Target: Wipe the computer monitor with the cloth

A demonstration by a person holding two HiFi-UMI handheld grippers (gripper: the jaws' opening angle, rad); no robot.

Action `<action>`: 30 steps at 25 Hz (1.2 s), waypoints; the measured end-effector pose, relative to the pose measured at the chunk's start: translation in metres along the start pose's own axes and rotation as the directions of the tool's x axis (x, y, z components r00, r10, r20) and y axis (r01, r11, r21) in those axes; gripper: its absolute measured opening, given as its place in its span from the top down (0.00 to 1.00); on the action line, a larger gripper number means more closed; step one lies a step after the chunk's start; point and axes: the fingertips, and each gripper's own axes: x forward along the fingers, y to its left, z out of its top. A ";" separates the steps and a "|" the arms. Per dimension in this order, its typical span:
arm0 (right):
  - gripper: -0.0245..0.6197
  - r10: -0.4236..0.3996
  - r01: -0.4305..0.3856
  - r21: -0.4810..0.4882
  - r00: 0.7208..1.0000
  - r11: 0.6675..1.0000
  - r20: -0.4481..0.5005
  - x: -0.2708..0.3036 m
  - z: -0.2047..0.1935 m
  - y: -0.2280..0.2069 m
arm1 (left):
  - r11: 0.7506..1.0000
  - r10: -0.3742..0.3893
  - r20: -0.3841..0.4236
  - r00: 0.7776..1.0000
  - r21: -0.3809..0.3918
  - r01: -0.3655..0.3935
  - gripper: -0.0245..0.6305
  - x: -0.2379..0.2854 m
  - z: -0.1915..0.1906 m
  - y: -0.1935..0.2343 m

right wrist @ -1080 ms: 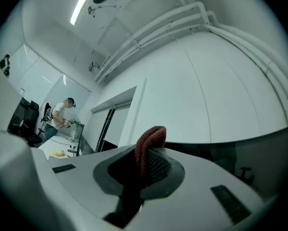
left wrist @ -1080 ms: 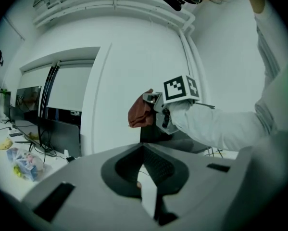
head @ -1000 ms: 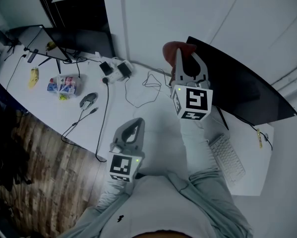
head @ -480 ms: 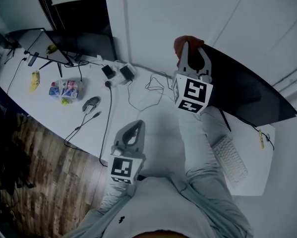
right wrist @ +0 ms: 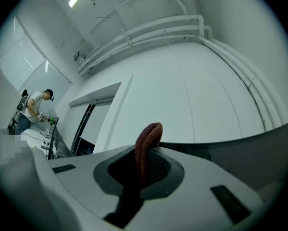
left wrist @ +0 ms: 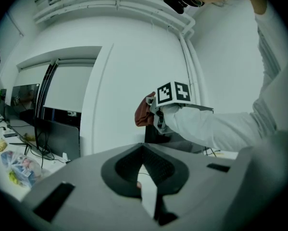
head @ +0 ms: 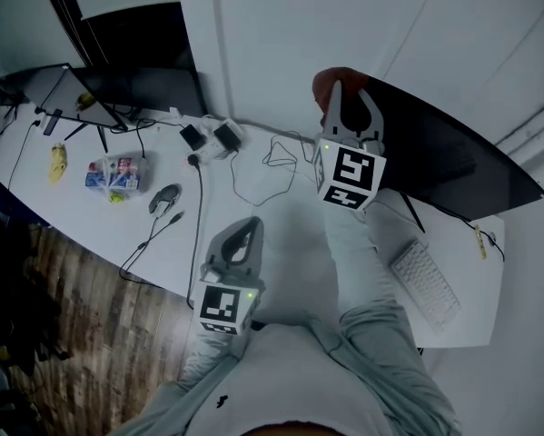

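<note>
The right claw (head: 351,98) pinches the cloth (head: 330,81) at the monitor's (head: 449,162) left edge, so a sweep to the right seems next, while the left claw (head: 247,227) waits closed and empty.

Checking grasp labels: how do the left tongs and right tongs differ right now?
The left tongs are shut on nothing, while the right tongs are shut on the reddish cloth. The left tongs sit low over the desk's near edge. The right tongs are up at the dark monitor's top edge. Both are shut and look alike in build.
</note>
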 end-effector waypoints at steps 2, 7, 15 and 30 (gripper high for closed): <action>0.91 -0.002 0.002 0.007 1.000 1.000 -0.012 -0.002 -0.006 0.001 | 1.000 -0.008 -0.001 1.000 0.003 0.008 0.93 0.001 -0.001 0.002; 0.91 -0.007 0.008 0.020 0.998 1.000 -0.059 -0.007 -0.031 0.003 | 1.000 -0.020 -0.004 1.000 0.008 0.020 0.93 0.006 -0.005 0.010; 0.91 0.005 -0.005 -0.002 0.988 1.000 -0.151 -0.017 -0.080 0.011 | 0.999 -0.045 -0.004 0.999 0.002 0.045 0.93 0.016 -0.012 0.014; 0.91 -0.003 -0.005 -0.024 0.947 1.000 -0.320 -0.033 -0.172 0.027 | 1.000 -0.024 -0.016 1.000 -0.009 0.024 0.93 0.022 -0.026 0.028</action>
